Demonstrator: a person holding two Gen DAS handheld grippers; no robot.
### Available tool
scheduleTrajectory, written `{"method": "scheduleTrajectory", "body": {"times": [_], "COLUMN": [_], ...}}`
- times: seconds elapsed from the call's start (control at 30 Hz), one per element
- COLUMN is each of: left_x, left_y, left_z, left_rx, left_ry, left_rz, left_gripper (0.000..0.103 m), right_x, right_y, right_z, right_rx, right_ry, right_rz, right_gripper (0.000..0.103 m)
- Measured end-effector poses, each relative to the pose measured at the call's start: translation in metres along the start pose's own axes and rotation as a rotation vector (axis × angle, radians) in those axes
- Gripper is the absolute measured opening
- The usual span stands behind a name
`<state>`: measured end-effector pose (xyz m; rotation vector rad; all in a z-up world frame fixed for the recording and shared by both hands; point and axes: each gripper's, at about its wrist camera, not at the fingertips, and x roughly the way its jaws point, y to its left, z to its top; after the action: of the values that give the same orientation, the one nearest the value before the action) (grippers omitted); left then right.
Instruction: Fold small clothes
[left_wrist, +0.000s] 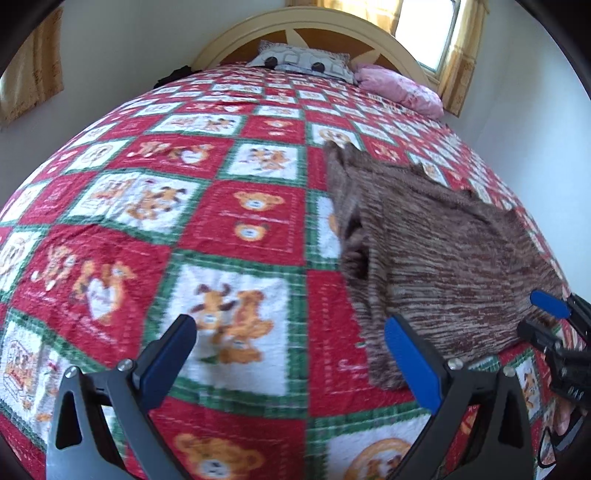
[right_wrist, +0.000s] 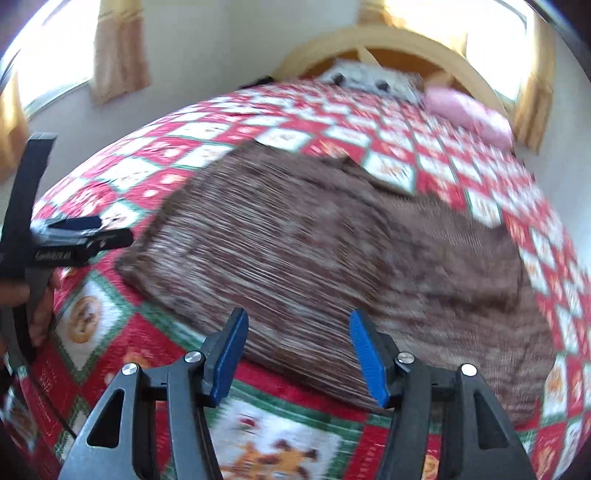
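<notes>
Brown knit garment (right_wrist: 314, 236) lies spread flat on bed, right of centre in left wrist view. Right gripper (right_wrist: 299, 354) hovers over its near edge, jaws apart, nothing between blue pads. Left gripper (left_wrist: 291, 362) sits beside garment's left edge, jaws wide apart, empty; right pad overlaps cloth in view, contact unclear. Quilt (left_wrist: 236, 221) red, white, green checks with teddy bears. 2 pillows, grey (left_wrist: 303, 62) and pink (left_wrist: 402, 88), at arched headboard (left_wrist: 221, 44). Curtained window (left_wrist: 428, 29) behind.
</notes>
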<state>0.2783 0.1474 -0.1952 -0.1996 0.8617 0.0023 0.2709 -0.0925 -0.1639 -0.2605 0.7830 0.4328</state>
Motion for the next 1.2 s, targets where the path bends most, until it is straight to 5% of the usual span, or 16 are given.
{"method": "scheduleTrajectory", "body": {"times": [0.23,0.37,0.57,0.63,0.7,0.87,1.2], "left_x": [-0.008,-0.006,-0.005,-0.004,-0.003,0.005,0.068], "left_y": [0.044,0.064,0.063,0.064,0.063,0.046,0.006], "left_z": [0.006,0.001,0.005,0.012,0.024,0.054,0.095], "left_rx": [-0.051,-0.143,-0.135,-0.134,-0.113,-0.048,-0.053], "left_ry": [-0.024,-0.036,-0.043,-0.046,-0.069,-0.087,0.002], "left_rz": [0.042,-0.037,-0.085,-0.124,-0.173,-0.302,-0.480], "left_gripper": [0.103,0.103,0.103,0.103,0.103,0.102,0.086], "right_x": [0.001,0.011,0.034,0.039,0.043,0.042,0.049], "right_y": [0.083,0.119,0.148,0.149,0.152,0.147,0.141], "right_z": [0.012,0.007,0.011,0.014,0.014,0.013,0.014], "right_rx": [-0.249,-0.344,-0.427,-0.426,-0.430,-0.400,-0.356], "right_ry": [-0.069,-0.071,-0.082,-0.088,-0.080,-0.084,-0.084], "right_rz": [-0.011,-0.016,-0.071,-0.083,-0.074,-0.045,-0.009], "right_gripper": [0.058,0.058,0.058,0.048,0.021,0.012,0.011]}}
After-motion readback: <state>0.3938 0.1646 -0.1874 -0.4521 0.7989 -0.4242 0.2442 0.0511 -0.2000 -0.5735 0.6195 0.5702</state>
